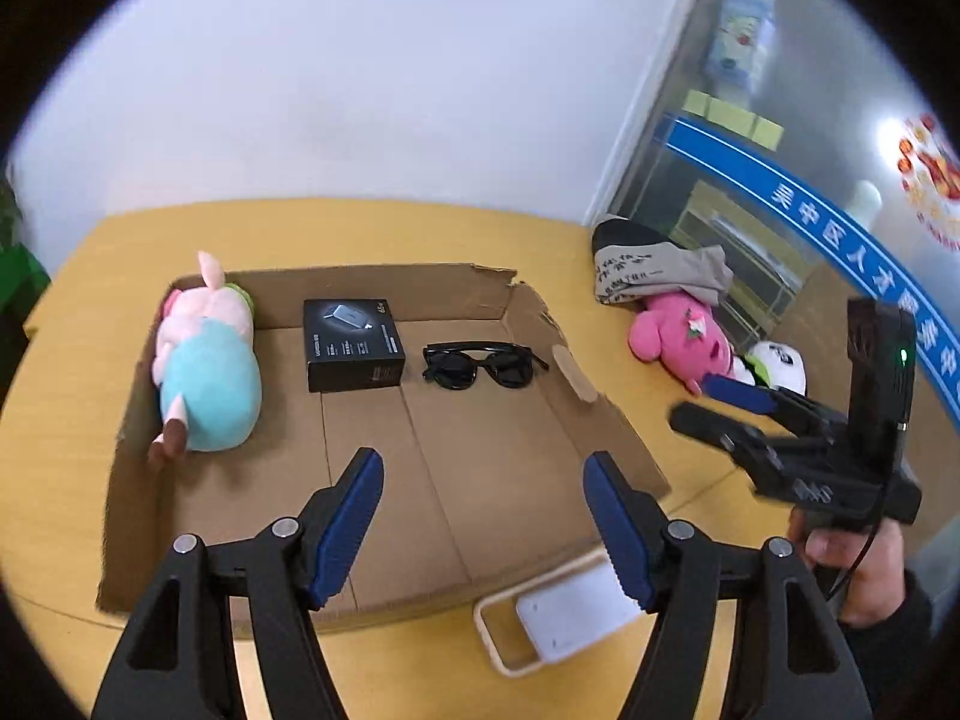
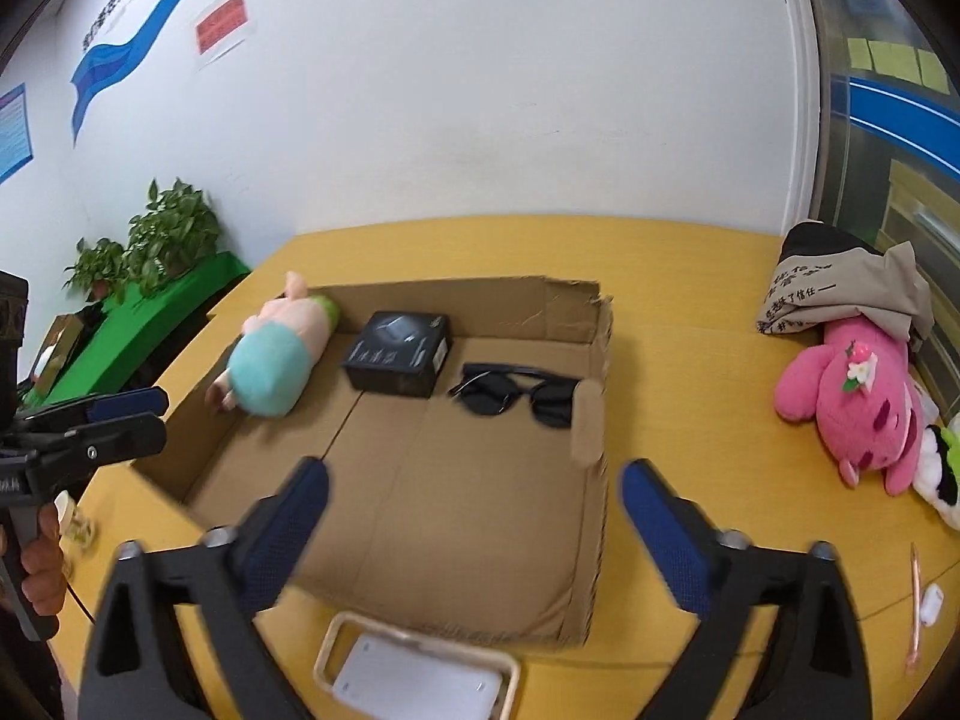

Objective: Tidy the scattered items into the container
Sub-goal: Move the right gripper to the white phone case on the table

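Our left tongs (image 1: pixel 483 516) and right tongs (image 2: pixel 474 531) are both open and hold nothing, up over the near edge of the cardboard box (image 1: pixel 528 300). Inside lie the pig toy (image 1: pixel 204 360), black box (image 1: pixel 351 345) and sunglasses (image 1: pixel 480 363). We think the white phone case (image 1: pixel 564 612), just outside, goes in next.

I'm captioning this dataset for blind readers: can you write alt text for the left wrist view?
The open, empty left gripper hovers over a shallow cardboard box holding a plush pig, a black product box and sunglasses. On the yellow table outside it lie a white phone case and a pink plush; the right gripper is at right.
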Available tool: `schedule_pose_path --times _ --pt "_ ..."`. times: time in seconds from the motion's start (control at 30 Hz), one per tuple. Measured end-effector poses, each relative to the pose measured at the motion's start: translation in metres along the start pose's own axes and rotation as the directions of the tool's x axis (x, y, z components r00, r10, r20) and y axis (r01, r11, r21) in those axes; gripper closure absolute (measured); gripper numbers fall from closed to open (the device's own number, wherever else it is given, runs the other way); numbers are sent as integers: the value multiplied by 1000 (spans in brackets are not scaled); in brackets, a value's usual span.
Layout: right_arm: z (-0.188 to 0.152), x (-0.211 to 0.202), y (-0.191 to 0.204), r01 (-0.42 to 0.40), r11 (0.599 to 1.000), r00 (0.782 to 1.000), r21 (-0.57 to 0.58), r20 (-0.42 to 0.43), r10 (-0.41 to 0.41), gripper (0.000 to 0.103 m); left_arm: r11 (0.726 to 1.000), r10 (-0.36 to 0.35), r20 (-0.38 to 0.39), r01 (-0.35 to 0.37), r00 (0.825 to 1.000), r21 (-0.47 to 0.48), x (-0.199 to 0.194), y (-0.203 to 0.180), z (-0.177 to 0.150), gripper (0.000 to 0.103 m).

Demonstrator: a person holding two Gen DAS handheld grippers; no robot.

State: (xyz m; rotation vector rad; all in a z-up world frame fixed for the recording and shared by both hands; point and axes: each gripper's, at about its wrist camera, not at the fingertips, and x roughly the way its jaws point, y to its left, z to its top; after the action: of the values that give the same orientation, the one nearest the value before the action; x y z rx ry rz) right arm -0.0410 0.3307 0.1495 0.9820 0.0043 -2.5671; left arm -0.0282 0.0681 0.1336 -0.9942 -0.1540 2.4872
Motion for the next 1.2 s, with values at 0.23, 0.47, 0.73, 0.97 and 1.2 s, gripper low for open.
schedule_pose_path --times 0.23,0.47,0.73,0.97,1.2 --pt "-27 -29 20 -71 997 997 5 0 71 0 1000 11 -20 -11 1000 -4 -12 -15 -29 90" --pt "-81 -19 -8 -97 993 990 66 -101 103 0 999 -11 -55 9 998 -51 -5 -9 -69 20" --pt "-152 38 -62 -83 977 949 196 -284 138 20 989 -79 -243 45 967 -142 66 11 -123 31" --pt "-156 54 -74 -37 983 949 179 -302 90 43 976 -118 -308 53 944 -212 112 22 -136 62" --pt "-156 60 -37 -80 993 939 87 -328 104 71 981 -89 -335 24 938 -192 114 23 -141 95"
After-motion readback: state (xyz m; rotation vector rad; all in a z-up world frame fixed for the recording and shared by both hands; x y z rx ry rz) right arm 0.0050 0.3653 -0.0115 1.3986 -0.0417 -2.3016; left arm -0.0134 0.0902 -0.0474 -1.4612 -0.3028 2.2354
